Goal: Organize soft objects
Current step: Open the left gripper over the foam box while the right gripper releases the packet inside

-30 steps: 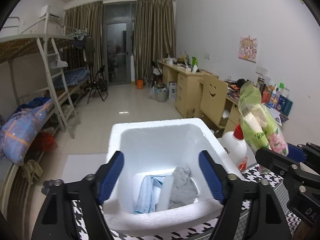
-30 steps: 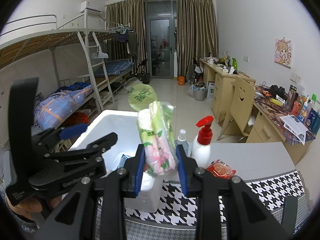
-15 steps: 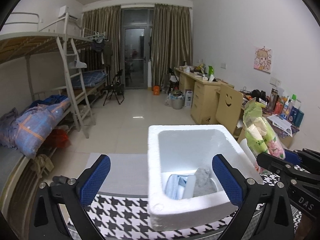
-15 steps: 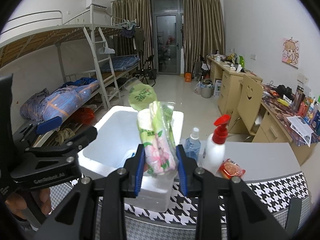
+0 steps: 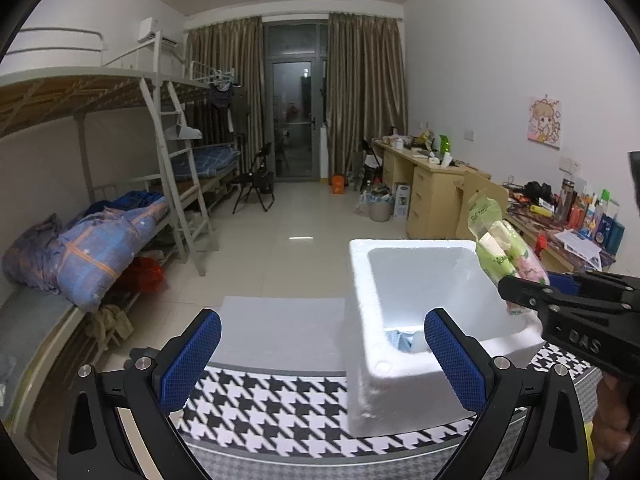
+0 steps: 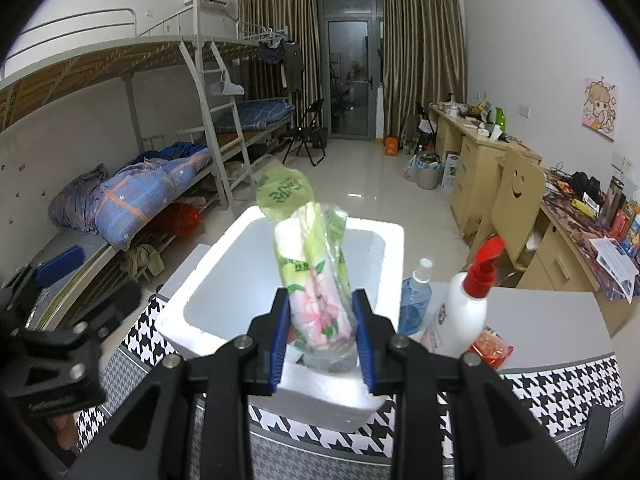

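Open mouth of white rectangular foam box [image 6: 224, 280], frame centre, unobstructed above. Right of it, clear blue-liquid bottle [image 6: 416, 300] and white red-pump bottle [image 6: 460, 316] crowd the box wall. Houndstooth black-and-white cloth [image 5: 272, 404], lower centre, lies bare.

My right gripper [image 6: 322, 340] has blue pads on black arms, pinching a green, pink-flowered tissue pack [image 6: 316, 280]; beyond it a white foam box [image 6: 224, 276]; beneath, black-and-white houndstooth cloth [image 6: 560, 388]
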### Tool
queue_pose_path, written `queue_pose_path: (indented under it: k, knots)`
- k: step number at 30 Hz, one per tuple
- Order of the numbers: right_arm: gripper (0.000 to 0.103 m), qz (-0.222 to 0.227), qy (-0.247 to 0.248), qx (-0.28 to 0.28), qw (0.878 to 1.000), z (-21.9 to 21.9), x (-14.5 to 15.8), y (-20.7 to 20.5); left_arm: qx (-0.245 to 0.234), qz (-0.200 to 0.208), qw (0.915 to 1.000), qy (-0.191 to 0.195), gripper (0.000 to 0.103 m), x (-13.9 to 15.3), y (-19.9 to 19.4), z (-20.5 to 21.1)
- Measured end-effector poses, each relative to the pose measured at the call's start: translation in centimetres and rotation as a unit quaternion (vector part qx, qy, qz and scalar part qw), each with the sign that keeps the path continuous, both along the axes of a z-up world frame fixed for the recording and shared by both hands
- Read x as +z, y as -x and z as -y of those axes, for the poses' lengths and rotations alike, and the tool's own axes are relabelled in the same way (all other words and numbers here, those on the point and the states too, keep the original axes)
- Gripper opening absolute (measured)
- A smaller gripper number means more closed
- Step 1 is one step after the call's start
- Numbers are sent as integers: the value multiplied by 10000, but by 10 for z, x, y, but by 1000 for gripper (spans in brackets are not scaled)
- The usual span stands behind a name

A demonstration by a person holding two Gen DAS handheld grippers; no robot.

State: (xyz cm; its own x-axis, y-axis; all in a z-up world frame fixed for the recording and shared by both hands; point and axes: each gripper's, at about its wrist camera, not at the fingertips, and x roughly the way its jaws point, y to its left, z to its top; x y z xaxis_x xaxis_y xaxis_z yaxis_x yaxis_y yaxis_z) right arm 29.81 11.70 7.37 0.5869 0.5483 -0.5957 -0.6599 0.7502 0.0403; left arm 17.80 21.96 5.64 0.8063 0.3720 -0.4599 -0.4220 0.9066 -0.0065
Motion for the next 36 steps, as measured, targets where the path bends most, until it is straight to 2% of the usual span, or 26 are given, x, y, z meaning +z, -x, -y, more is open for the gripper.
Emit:
queue_pose_path:
  k: [9,13,16,24,27,29,36]
  knots:
    - [35,-175,99,8,9998,-8,-10,-17,227,60,9997,-44,102,-5,27,-3]
    - [47,-274,66,-24,9996,-8,-11,-24,214,110,9997,-25,102,-6,31,-2]
    - [67,-289,128,-15,9995,-9,-14,-25,188,133,9997,8,102,-9,36,-1]
    - [68,-257,-14,13,9997,6,-8,-12,53,158,9999,23,102,-10,43,9]
    - [74,-171,-74,-14,9998,14,-3,-2,52,156,9999,5,102,-10,48,14]
    - [82,-127,-146,-93,9998,21,-1,3,47,160,9999,-13,102,-9,50,15]
    - [85,-40,-270,-56,9996,39,5,28,52,194,9998,22,102,-11,65,27]
